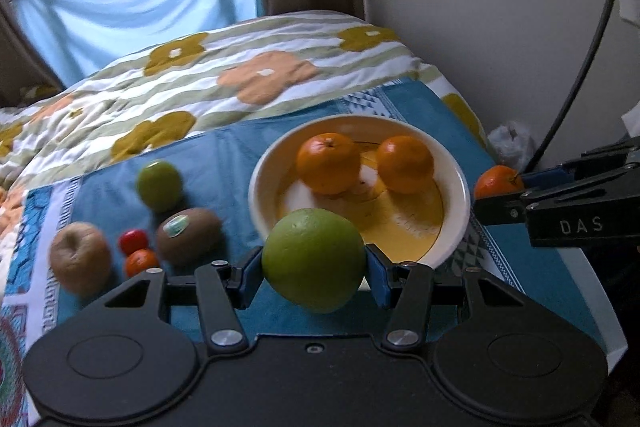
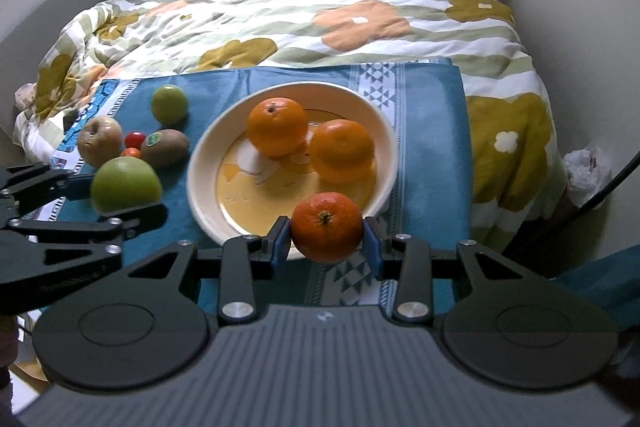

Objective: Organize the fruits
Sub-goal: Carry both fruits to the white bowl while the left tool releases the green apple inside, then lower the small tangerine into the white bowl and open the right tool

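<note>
Left wrist view: left tool (image 1: 314,269) is gripping the green apple (image 1: 314,259) at its widest girth, firm, smooth, slippery; right tool (image 2: 326,241) is clasping a soft mandarin (image 2: 326,227), bowl (image 2: 200,167) just ahead.

The cream bowl (image 2: 386,131) on the blue cloth (image 2: 432,163) holds two oranges (image 2: 277,131) at its 12 to 2 o'clock part, which leaves bare floor from 5 to 9 o'clock. At the bowl's 9 o'clock a kiwi (image 2: 165,147), small green fruit (image 2: 169,103), brown apple (image 2: 99,141), cherry tomato (image 2: 135,139) and tiny orange fruit (image 2: 131,152) crowd the cloth. At the bowl's 3 o'clock the cloth lies bare to its edge.
</note>
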`<state>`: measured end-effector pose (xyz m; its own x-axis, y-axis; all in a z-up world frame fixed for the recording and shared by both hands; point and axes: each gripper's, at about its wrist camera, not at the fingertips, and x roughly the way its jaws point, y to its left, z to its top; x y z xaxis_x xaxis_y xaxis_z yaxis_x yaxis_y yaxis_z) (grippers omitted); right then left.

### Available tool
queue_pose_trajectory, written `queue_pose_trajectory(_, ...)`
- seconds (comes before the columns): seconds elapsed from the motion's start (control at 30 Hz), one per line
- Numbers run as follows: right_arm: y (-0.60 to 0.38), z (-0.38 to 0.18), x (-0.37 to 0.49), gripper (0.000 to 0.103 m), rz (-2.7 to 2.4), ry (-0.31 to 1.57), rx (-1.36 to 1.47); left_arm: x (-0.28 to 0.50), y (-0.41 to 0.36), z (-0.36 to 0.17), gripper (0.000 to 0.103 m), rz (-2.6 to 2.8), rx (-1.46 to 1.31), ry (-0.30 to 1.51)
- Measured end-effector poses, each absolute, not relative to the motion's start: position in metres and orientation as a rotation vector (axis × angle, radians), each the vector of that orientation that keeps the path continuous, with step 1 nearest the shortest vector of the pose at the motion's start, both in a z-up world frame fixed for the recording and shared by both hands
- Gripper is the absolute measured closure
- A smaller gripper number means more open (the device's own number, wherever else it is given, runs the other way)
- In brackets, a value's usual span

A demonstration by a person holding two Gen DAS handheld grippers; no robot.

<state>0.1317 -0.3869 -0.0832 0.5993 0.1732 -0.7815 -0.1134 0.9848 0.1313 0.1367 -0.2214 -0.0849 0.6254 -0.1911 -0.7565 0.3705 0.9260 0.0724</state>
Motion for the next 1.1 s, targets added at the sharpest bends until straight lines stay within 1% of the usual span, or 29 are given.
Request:
queue_pose_trajectory(0.37,-0.398,-0.092,0.144,0.049,0.17,0.904,0.093,0.168,-0.256,-0.124,0.046,-0.379,0.34,0.902)
queue_pose_trajectory(0.57,-0.406,-0.096,0.148,0.049,0.169,0.916,0.123,0.172,-0.265,-0.13,0.044,-0.4,0.358,0.906)
queue_pose_trajectory(0.6,-0.407,-0.097,0.148,0.049,0.166,0.916,0.124,0.171,-0.265,-0.128,0.036,-0.402,0.36,0.896)
queue_pose_trajectory(0.63,-0.408,-0.097,0.148,0.049,0.164,0.915,0.124,0.169,-0.265,-0.124,0.02,-0.401,0.359,0.877)
queue_pose_trajectory(0.7,-0.409,-0.096,0.149,0.049,0.16,0.914,0.129,0.165,-0.261,-0.116,0.01,-0.4,0.345,0.843)
queue_pose_trajectory(1.1,-0.4,-0.094,0.158,0.049,0.198,0.901,0.112,0.145,-0.219,-0.089,0.01,-0.282,0.238,0.825)
